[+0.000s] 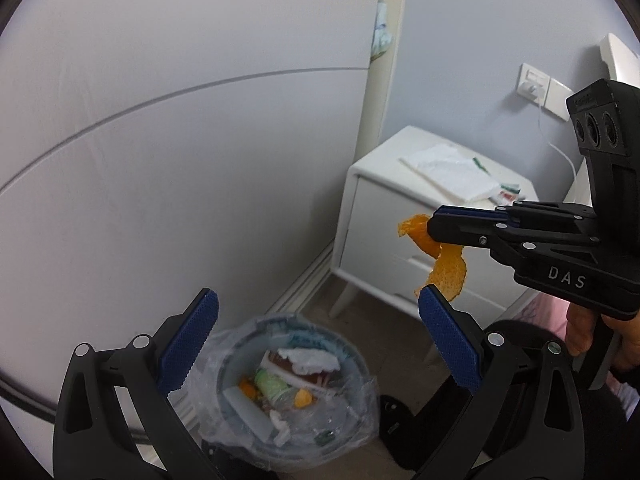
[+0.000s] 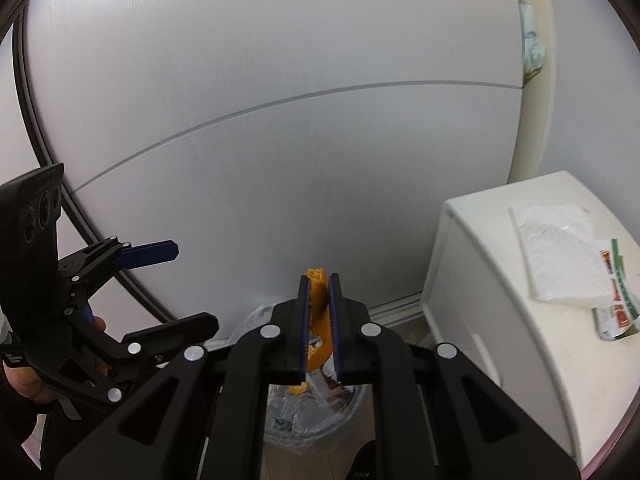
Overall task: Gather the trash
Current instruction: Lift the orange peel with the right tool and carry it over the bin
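My right gripper [image 2: 319, 280] is shut on a curled strip of orange peel [image 2: 319, 312]; in the left wrist view the right gripper [image 1: 434, 226] holds the peel [image 1: 448, 266] in the air, up and to the right of the trash bin [image 1: 288, 384]. The bin is round, lined with a clear plastic bag, and holds scraps, peel bits and paper. In the right wrist view the bin [image 2: 312, 412] lies below my jaws. My left gripper [image 1: 316, 312] is open and empty above the bin; it also shows in the right wrist view [image 2: 192, 288].
A white nightstand [image 1: 384, 220] stands right of the bin, with a white tissue [image 1: 452, 172] and a printed wrapper [image 2: 616, 304] on top. A large white panel [image 1: 180, 160] rises behind the bin. A wall socket [image 1: 540, 90] with a cable is at the right.
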Tool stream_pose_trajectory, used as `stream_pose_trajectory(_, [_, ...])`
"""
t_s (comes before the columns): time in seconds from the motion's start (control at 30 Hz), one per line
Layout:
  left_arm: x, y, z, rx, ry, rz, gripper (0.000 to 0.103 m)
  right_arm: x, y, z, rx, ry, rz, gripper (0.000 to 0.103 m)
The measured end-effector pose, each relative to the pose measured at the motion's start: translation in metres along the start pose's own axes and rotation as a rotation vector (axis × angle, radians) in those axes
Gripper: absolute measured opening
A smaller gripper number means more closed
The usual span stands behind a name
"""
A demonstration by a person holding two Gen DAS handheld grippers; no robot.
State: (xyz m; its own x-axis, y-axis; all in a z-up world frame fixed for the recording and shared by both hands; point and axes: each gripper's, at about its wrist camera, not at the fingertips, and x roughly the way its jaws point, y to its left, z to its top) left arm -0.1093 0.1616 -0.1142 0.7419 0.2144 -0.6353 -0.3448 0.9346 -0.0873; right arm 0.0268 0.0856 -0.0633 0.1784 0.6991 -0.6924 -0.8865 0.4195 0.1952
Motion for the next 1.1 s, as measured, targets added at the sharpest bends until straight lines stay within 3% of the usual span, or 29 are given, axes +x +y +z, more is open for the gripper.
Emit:
stream_pose_trajectory(0.6, [0.053, 0.054, -0.056, -0.089, 0.119, 0.033, 0.097, 0.1, 0.021, -0.022, 0.003, 0.171, 0.054, 0.011])
stream_pose_trajectory(0.93, [0.102, 0.068, -0.091, -0.065, 0.237, 0.028, 0.097, 0.154, 0.012, -0.036, 0.012, 0.271, 0.067, 0.011])
stream_pose_trajectory(1.1, [0.124, 0.075, -0.104, -0.087, 0.309, 0.025, 0.097, 0.187, 0.009, -0.059, 0.03, 0.352, 0.077, 0.011])
